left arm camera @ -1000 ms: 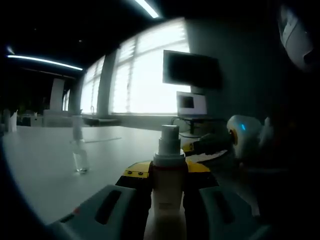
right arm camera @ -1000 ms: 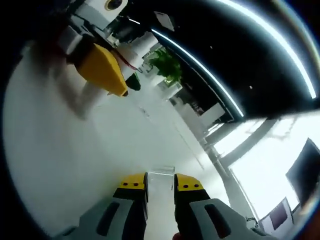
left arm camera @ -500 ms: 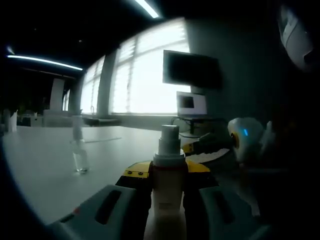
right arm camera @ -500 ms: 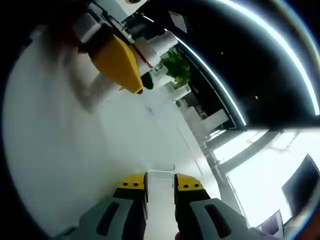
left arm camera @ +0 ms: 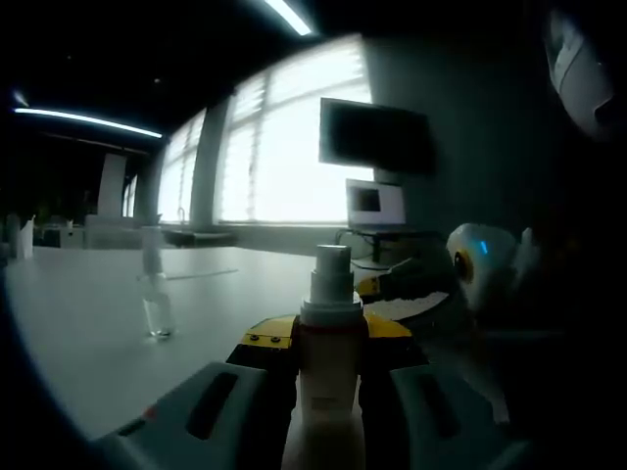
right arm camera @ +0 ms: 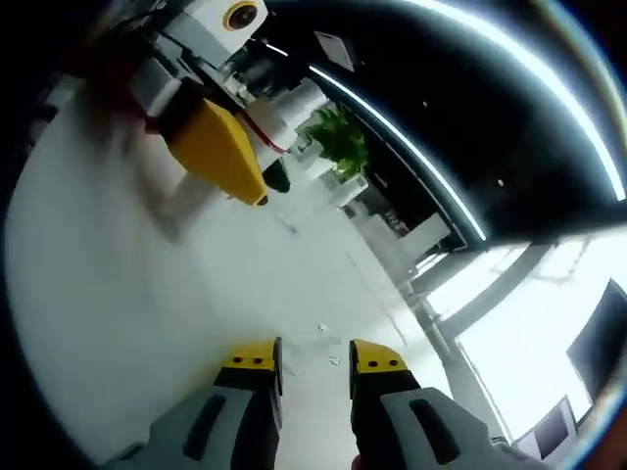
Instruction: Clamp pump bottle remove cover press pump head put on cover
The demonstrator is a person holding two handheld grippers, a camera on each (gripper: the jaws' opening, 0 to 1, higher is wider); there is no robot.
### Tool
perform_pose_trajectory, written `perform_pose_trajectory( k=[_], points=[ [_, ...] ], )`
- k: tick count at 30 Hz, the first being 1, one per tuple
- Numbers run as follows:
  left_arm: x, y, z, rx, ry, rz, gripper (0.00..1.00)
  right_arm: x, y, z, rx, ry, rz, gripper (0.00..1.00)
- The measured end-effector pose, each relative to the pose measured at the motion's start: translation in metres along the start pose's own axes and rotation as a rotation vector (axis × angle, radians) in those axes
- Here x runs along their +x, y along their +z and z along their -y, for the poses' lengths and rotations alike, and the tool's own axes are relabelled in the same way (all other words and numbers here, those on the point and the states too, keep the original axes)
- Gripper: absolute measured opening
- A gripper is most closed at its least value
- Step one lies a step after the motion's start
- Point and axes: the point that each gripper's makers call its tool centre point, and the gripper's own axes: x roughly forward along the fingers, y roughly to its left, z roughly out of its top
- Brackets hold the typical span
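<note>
Left gripper view: uncapped pump bottle [left arm camera: 329, 377] between jaws.

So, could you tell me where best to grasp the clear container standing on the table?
I would take the clear container by its wider lower body, jaws level, coming from the side: it stands upright and alone on the table, and its top is narrow.
</note>
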Motion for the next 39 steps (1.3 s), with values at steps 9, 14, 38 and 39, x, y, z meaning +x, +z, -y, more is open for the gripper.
perform_pose_trajectory(
  k=[9, 14, 38, 39],
  points=[
    [0.0, 0.0, 0.0, 0.0, 0.0, 0.0, 0.14, -0.002, -0.006, -0.004, 0.351, 0.049, 0.018, 0.28],
    [0.001, -0.001, 0.0, -0.002, 0.001, 0.0, 0.14, -0.004, -0.013, -0.002, 0.649, 0.081, 0.041, 0.28],
    [0.0, -0.001, -0.001, -0.008, 0.003, 0.001, 0.14, 0.005, -0.012, 0.001, 0.884, 0.027, 0.024, 0.23],
    [0.0, -0.001, -0.001, -0.007, 0.003, 0.001, 0.14, 0.006, -0.014, 0.0, 0.889, 0.022, 0.014, 0.23]
  ],
)
